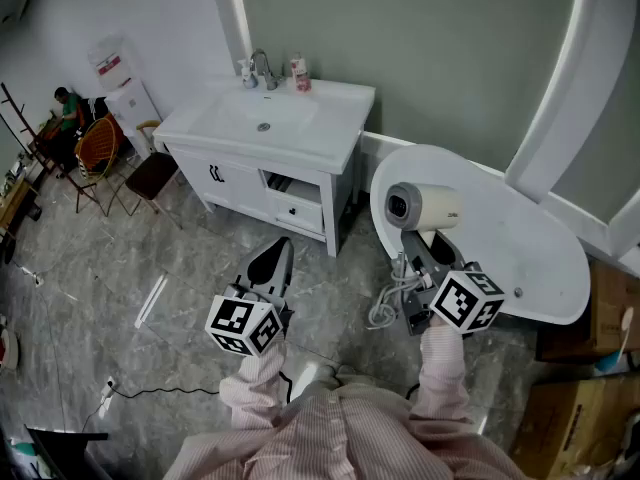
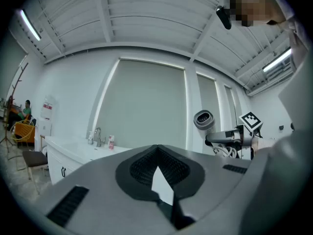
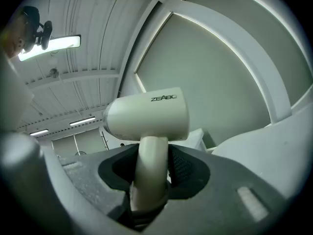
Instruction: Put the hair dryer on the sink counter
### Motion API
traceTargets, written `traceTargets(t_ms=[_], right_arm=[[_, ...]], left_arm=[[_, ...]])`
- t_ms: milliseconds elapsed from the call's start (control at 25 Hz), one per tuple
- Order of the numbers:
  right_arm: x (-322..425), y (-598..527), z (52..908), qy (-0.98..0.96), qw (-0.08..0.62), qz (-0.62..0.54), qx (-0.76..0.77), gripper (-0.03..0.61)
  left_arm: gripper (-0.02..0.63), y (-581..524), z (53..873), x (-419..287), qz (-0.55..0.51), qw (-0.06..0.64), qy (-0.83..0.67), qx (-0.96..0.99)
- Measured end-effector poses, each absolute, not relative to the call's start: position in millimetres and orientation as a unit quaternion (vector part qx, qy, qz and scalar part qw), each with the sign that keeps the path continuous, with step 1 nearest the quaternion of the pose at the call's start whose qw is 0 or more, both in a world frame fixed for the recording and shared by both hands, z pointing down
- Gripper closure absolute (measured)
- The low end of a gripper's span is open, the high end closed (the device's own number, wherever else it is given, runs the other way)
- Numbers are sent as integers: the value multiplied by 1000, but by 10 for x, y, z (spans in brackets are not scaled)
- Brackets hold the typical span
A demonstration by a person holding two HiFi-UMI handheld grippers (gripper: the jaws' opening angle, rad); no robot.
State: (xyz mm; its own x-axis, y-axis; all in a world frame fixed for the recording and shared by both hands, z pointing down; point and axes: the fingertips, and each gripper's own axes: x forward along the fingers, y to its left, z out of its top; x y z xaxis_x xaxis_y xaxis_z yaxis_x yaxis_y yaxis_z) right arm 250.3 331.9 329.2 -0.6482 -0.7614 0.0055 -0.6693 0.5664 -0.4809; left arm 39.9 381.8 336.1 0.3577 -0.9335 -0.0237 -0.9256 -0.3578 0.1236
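Right hand-held gripper (image 1: 415, 258): clamped on the handle of the dryer (image 1: 425, 208), with the barrel beyond your jaws.
Left hand-held gripper (image 1: 273, 263): jaws together, nothing in them.
Dryer: in the air, well apart from the sink tabletop (image 1: 335, 146).
Risk: the cord (image 1: 385, 308) hangs loose and could snag or drag as you cross.
Risk: the smooth handle could swivel or slip in your grip.

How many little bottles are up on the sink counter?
2. A small pale bottle stands left of the metal tap; a red-and-white bottle stands right of it. I see no others.
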Motion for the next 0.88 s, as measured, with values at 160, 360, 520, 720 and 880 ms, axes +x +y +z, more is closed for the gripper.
traceTargets(t_ms=[160,360,520,720,880], right_arm=[[2497,3317,3270,880,101,-224,-406,422],[2509,3226,3277,882,99,-221,-404,422],[2529,3144,3282,883,101,-217,-405,422],[2469,3010,3326,884,97,-221,-401,422],[2429,2848,3343,885,98,-223,-397,422]], left_arm=[[612,3816,3342,395,-45,43,-566,822],[612,3728,3338,393,-47,40,-570,819],[612,3682,3366,420,-46,40,-571,819],[612,3562,3416,384,-49,45,-575,815],[612,3393,3458,367,-49,50,-575,815]])
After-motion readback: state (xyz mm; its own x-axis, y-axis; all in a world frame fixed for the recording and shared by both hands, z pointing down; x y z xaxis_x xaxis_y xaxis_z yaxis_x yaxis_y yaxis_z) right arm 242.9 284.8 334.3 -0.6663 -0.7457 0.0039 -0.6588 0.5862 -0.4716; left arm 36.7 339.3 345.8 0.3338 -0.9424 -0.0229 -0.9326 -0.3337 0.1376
